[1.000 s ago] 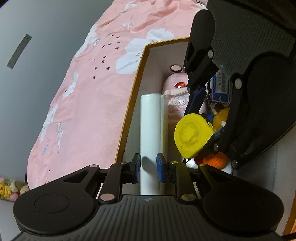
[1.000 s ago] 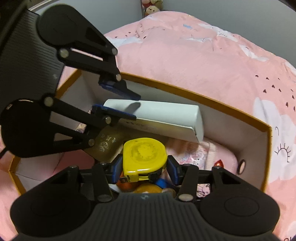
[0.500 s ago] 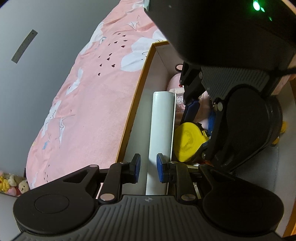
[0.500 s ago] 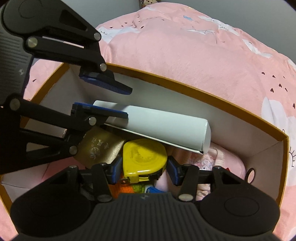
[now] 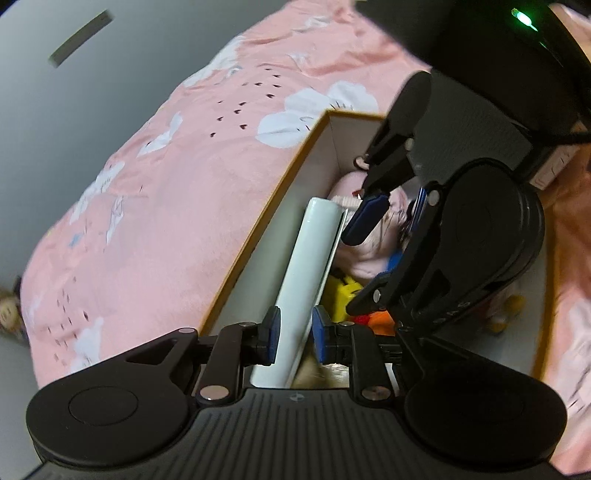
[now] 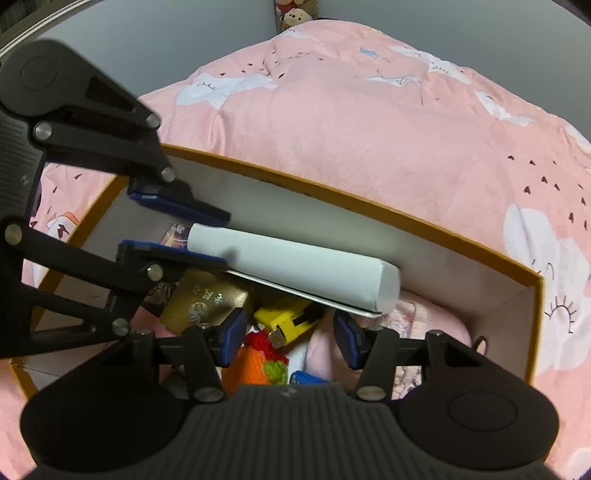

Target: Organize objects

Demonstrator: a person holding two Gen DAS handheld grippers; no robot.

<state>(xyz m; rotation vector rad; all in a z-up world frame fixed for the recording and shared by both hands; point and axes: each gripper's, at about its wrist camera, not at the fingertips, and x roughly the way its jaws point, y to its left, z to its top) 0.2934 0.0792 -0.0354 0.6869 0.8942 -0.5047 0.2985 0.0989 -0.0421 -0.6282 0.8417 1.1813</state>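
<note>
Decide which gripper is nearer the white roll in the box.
Left. The left gripper is shut on the white roll; the right gripper, open, hovers beside it over the yellow tape measure.

Pink bedspread (image 6: 351,122) with white cloud prints covered the bed; grey wall (image 5: 74,110) behind; plush toys (image 6: 297,14) at far edge.

Pink patterned bedspread (image 6: 369,122), grey wall (image 5: 55,122), plush toys (image 6: 295,14)

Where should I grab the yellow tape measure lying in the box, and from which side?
Probably across the yellow tape measure's flat faces, coming down from above. It lies tilted among clutter under the white roll, metal tab toward the right gripper, whose open jaws already straddle it. The left gripper holds the roll.
</note>
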